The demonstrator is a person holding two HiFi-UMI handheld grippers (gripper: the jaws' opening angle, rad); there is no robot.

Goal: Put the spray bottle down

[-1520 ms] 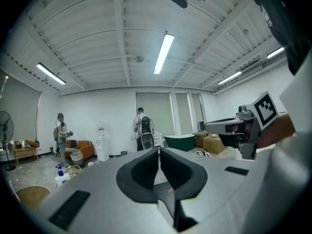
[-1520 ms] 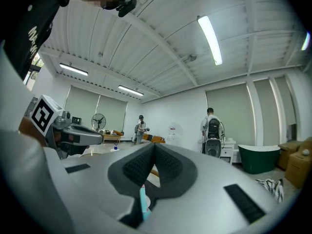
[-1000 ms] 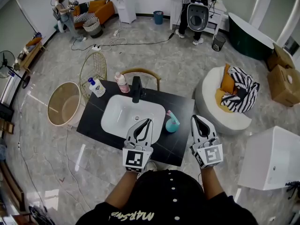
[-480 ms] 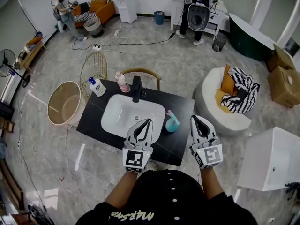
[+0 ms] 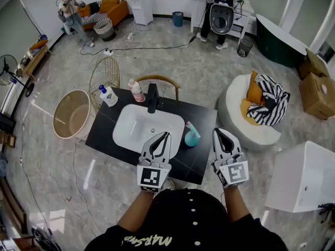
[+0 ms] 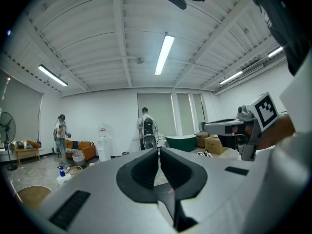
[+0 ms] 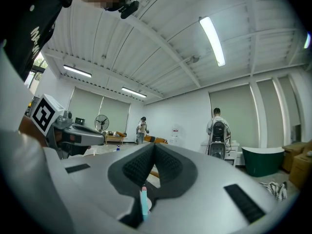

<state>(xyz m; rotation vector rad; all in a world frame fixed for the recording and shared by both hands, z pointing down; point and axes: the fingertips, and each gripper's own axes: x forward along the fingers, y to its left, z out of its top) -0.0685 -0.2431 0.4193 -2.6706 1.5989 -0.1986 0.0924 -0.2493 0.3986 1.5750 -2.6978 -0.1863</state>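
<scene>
The teal spray bottle [image 5: 191, 136] with a pink trigger stands upright on the black counter [image 5: 199, 158], just right of the white sink [image 5: 137, 129]. My left gripper [image 5: 165, 135] hangs shut over the sink's near right rim, a little left of the bottle, with nothing in it. To the right of the bottle, my right gripper [image 5: 219, 132] is shut and empty beyond the counter's right edge. Neither touches the bottle. In the left gripper view the jaws of my left gripper [image 6: 159, 152] meet. In the right gripper view my right gripper [image 7: 154, 147] is shut, and a teal sliver of the spray bottle [image 7: 143, 202] shows below it.
A black faucet [image 5: 152, 98], a pink bottle [image 5: 137, 92] and a white pump bottle [image 5: 107, 97] stand at the counter's back. A round basket [image 5: 70, 115] and a wire chair [image 5: 104, 75] are at the left. At the right are a white pouffe [image 5: 235, 109] and a white box [image 5: 306, 174].
</scene>
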